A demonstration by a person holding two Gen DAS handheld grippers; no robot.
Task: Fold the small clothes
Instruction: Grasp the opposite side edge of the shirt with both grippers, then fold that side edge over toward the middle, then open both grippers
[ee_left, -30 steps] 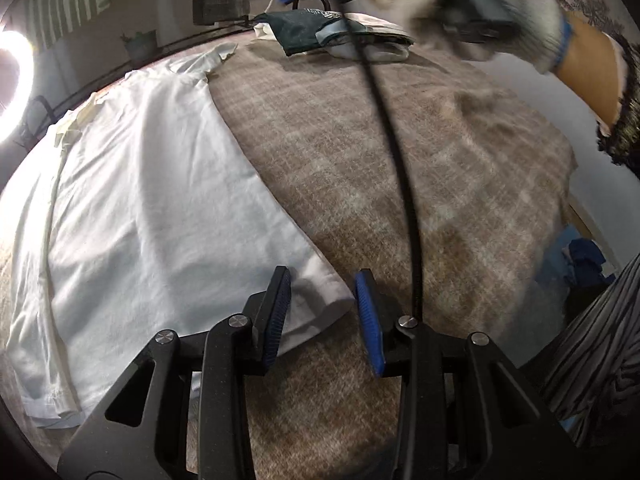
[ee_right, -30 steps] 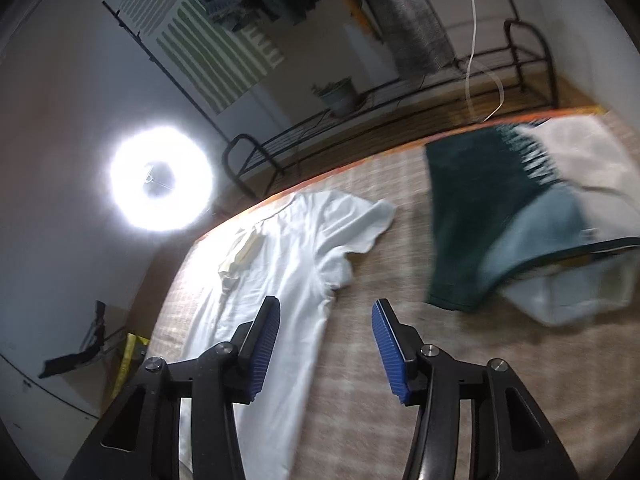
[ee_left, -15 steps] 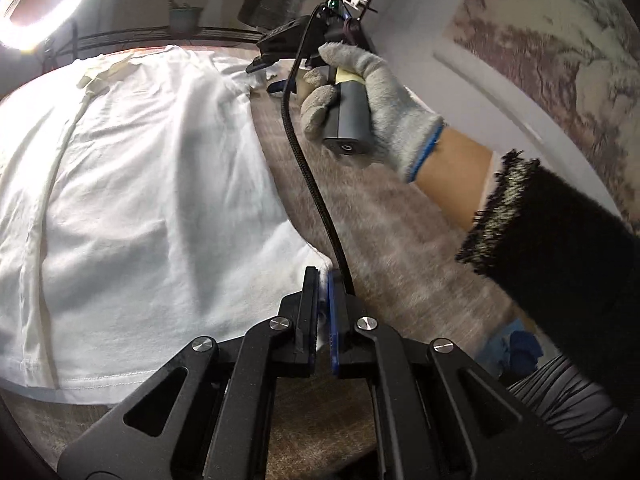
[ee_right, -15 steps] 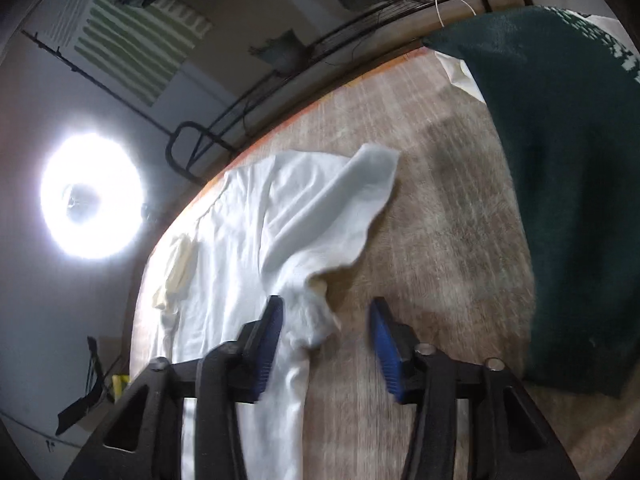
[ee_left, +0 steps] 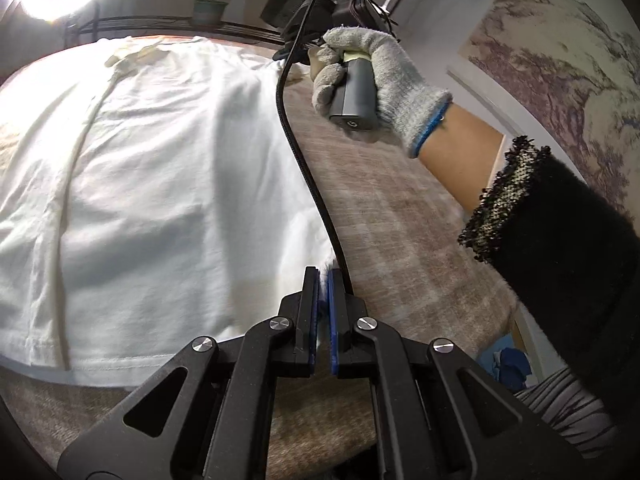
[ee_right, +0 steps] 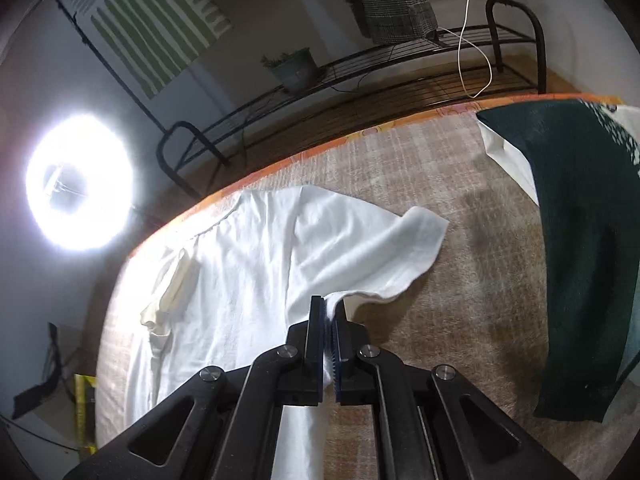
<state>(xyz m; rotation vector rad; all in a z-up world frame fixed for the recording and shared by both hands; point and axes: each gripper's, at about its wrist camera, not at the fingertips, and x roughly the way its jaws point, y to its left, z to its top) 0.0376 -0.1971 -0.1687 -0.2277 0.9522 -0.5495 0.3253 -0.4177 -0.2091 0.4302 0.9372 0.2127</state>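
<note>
Though pinched, white shirt (ee_left: 160,184) flat.

Left gripper (ee_left: 323,280) clamped; right gripper (ee_right: 329,308) clamped; both angled down.

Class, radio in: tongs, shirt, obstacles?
Left tongs shut on white shirt corner. Right tongs shut by sleeve. Dark garment lies apart.

ring light (ee_right: 78,182): glowing at left
potted plant (ee_right: 294,68): sitting on metal rack (ee_right: 420,80)
white cable (ee_right: 474,46): hanging over rack
striped hanging (ee_right: 156,28): hanging on wall
</note>
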